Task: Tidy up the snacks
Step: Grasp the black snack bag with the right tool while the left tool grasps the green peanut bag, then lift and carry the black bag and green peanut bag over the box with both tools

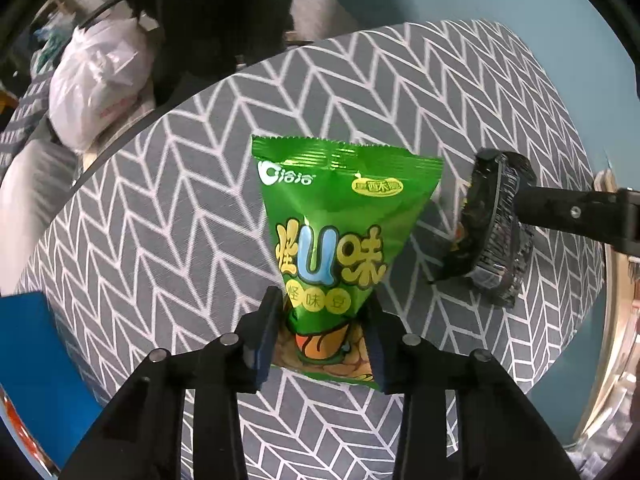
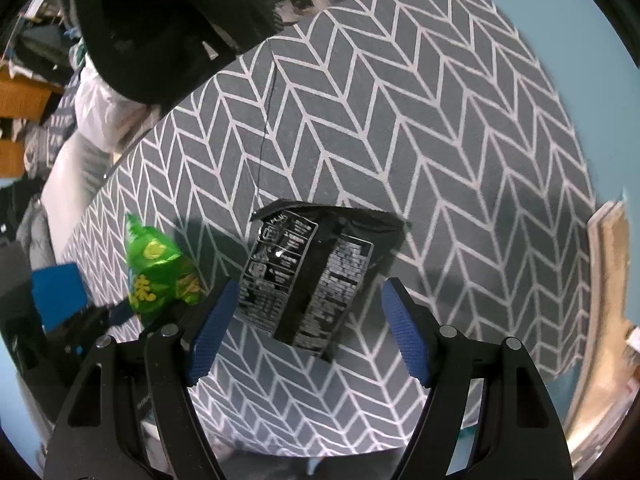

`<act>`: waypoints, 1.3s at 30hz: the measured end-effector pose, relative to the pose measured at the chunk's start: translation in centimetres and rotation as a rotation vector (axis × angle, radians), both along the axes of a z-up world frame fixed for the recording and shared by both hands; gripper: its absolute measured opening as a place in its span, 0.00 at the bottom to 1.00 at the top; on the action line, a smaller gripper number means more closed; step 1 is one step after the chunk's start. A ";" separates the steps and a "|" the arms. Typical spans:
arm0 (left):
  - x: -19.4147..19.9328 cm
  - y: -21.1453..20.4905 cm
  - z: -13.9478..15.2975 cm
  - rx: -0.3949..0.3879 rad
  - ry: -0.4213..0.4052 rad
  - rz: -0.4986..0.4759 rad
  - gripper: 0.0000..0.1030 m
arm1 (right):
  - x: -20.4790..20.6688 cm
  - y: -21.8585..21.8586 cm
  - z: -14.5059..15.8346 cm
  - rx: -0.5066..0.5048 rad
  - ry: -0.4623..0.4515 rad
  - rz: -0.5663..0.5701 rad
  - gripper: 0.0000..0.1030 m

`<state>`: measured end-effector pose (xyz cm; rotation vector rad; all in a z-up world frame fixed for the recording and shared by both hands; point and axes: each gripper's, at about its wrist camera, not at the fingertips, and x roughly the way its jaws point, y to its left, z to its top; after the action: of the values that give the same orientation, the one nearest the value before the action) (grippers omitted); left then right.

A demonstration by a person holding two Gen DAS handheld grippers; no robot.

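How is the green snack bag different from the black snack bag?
The green snack bag is bright, with big yellow and blue letters; the black snack bag is dark, with small white print. The left gripper pinches the green snack bag at its lower end, but the right gripper is open around the black snack bag, not squeezing it. Both are small sealed packets over the grey zigzag cloth.

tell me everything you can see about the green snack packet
The green snack packet is a small glossy foil pouch with a crimped top seal, yellow and blue lettering and a snack picture near its bottom. It lies on the grey herringbone cloth, its lower part pinched between the left gripper pads.
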<state>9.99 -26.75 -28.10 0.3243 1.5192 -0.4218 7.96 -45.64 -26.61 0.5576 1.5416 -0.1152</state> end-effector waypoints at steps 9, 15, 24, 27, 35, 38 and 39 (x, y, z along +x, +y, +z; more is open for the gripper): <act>0.3 3.2 0.6 0.011 0.013 0.069 0.33 | 2.0 2.0 -2.8 -0.028 0.046 -0.057 0.72; 0.9 4.6 0.0 0.035 0.022 0.108 0.53 | 2.7 3.9 -4.2 -0.103 0.075 -0.015 0.73; 3.0 4.5 -2.1 0.028 0.062 0.169 0.62 | 1.8 9.0 -5.6 -0.263 0.056 0.203 0.73; 3.7 5.0 -3.1 -0.008 0.074 0.178 0.38 | 1.1 10.4 -5.6 -0.276 0.026 0.275 0.69; 3.4 5.8 -2.7 0.006 0.052 0.180 0.32 | -0.7 10.5 -5.1 -0.247 -0.010 0.337 0.62; 2.9 6.1 -2.1 0.026 0.033 0.164 0.31 | -1.5 10.2 -4.6 -0.243 -0.023 0.345 0.62; 2.8 6.3 -1.8 0.029 0.027 0.163 0.31 | -1.6 10.3 -4.5 -0.241 -0.027 0.347 0.62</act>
<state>12.81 -20.40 -29.94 0.2168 1.5660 -0.2766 6.32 -35.36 -31.07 0.0968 1.5494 -0.0258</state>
